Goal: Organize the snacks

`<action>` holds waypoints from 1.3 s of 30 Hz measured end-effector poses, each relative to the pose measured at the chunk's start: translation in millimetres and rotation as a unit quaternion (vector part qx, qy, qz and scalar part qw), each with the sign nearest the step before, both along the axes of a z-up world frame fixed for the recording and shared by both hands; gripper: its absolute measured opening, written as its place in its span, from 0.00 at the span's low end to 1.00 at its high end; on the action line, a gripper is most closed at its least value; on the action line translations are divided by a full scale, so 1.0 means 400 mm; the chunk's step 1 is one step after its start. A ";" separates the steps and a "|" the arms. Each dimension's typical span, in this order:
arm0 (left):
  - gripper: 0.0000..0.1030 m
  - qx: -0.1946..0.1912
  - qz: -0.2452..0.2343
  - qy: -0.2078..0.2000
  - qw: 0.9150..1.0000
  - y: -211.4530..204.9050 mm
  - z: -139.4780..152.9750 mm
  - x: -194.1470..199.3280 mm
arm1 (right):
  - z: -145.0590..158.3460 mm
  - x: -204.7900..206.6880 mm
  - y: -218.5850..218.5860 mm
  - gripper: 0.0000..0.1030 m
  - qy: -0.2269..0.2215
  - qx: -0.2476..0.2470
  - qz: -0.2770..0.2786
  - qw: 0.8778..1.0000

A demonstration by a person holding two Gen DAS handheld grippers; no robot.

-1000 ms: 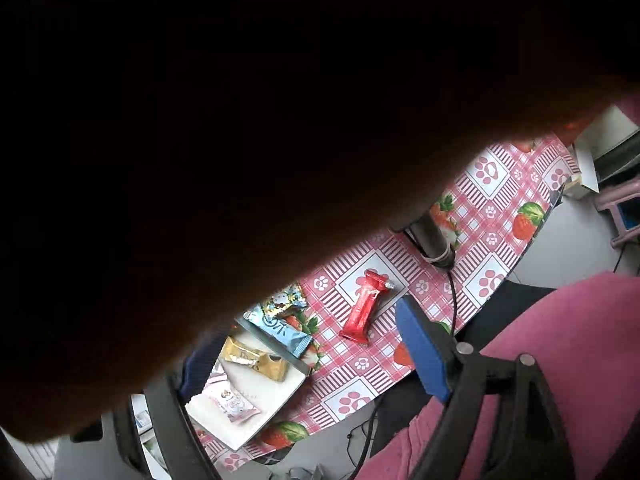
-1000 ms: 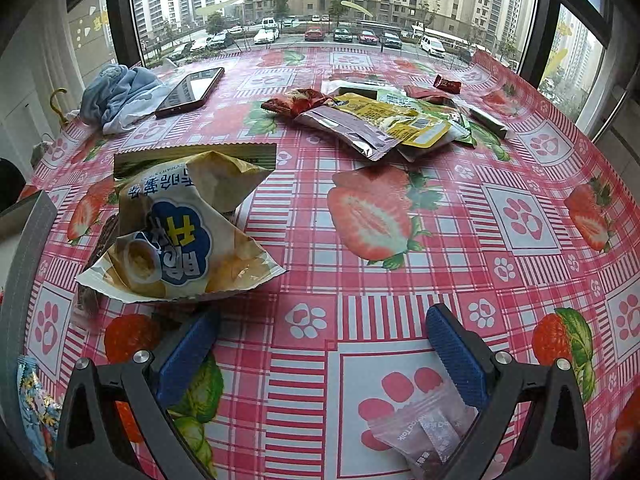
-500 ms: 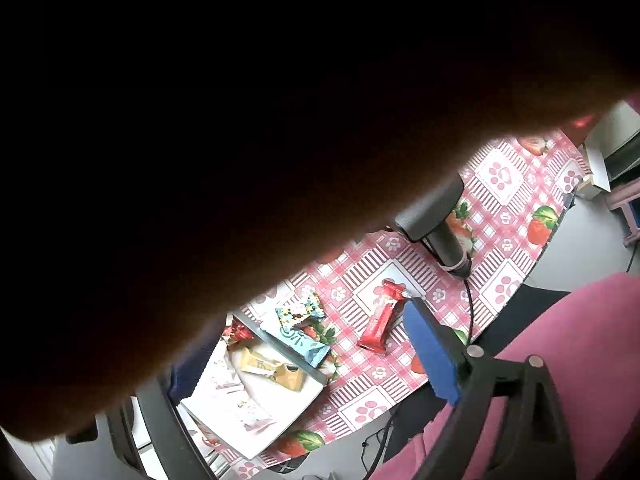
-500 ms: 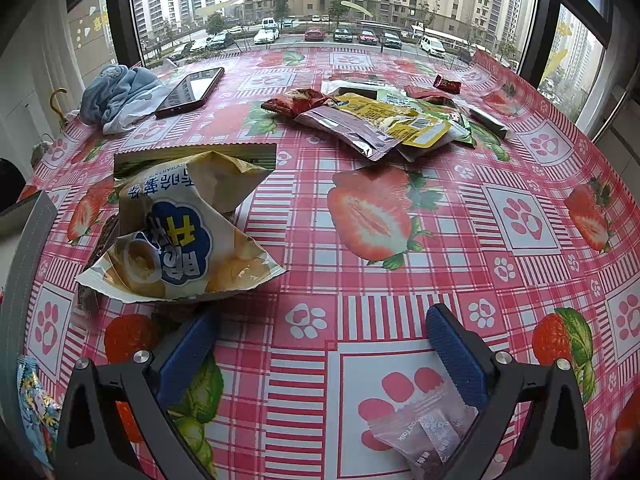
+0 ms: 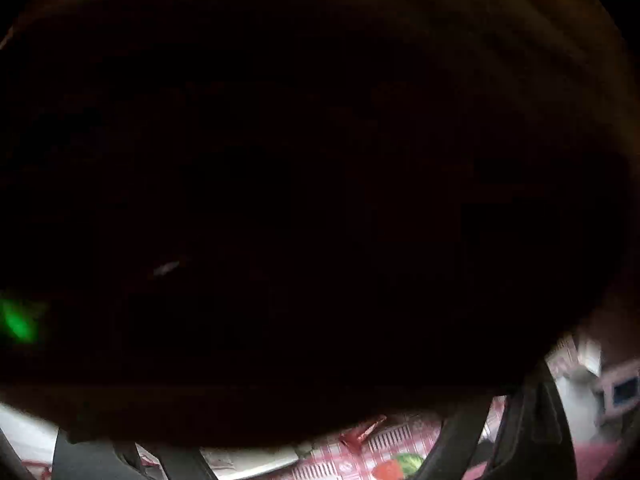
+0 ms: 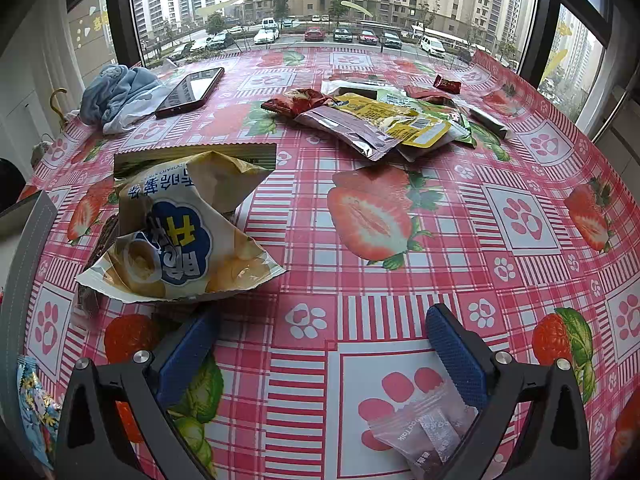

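In the right wrist view my right gripper (image 6: 320, 344) is open and empty, low over the strawberry tablecloth (image 6: 400, 272). A yellow and blue crisp bag (image 6: 176, 236) lies just ahead of its left finger. A small clear sachet (image 6: 424, 436) lies by its right finger. A pile of flat snack packets (image 6: 384, 120) lies further back. The left wrist view is almost wholly blocked by something dark close to the lens. Only parts of the left gripper's fingers (image 5: 532, 420) show, with a red snack bar (image 5: 362, 430) and a white tray (image 5: 256, 462) far below.
A phone (image 6: 190, 92) and a blue cloth (image 6: 116, 96) lie at the back left by the window. A grey tray edge (image 6: 28, 248) runs along the left. A blue patterned packet (image 6: 32, 408) sits at the lower left. A small red sweet (image 6: 448, 84) lies far back right.
The left wrist view has gone far darker, with the blocking shape covering nearly all of it and the table sliding to the bottom edge. The right gripper has not moved.
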State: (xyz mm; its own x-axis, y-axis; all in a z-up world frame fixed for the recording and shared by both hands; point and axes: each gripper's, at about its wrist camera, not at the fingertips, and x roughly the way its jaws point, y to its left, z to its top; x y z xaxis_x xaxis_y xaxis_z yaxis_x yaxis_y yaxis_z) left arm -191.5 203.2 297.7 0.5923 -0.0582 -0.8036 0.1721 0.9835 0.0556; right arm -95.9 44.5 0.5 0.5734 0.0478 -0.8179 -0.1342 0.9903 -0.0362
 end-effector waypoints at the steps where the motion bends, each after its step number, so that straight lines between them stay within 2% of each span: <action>1: 0.90 0.017 0.022 -0.002 1.000 -0.004 0.009 0.005 | 0.000 0.000 0.000 1.00 0.000 0.000 0.000 1.000; 4: 0.91 0.023 0.058 0.005 0.998 -0.003 0.013 0.010 | 0.000 0.000 0.001 1.00 0.000 0.000 0.000 1.000; 8: 0.91 0.029 0.072 0.010 0.997 -0.012 0.003 0.004 | 0.000 0.002 0.004 1.00 0.000 0.000 0.000 1.000; 21: 0.92 0.036 0.048 0.050 0.997 -0.061 -0.029 0.011 | 0.000 -0.001 0.000 1.00 0.000 0.000 0.000 1.000; 39: 0.92 0.063 0.035 0.062 0.995 -0.133 -0.022 0.020 | 0.000 0.000 0.000 1.00 0.000 0.000 0.000 1.000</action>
State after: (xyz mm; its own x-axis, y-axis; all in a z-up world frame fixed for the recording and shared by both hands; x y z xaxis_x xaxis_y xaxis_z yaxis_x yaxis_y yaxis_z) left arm -183.4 150.0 288.7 0.4865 0.0855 -0.8695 0.1159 0.9801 0.1612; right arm -95.9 44.6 0.5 0.5731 0.0478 -0.8181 -0.1352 0.9901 -0.0369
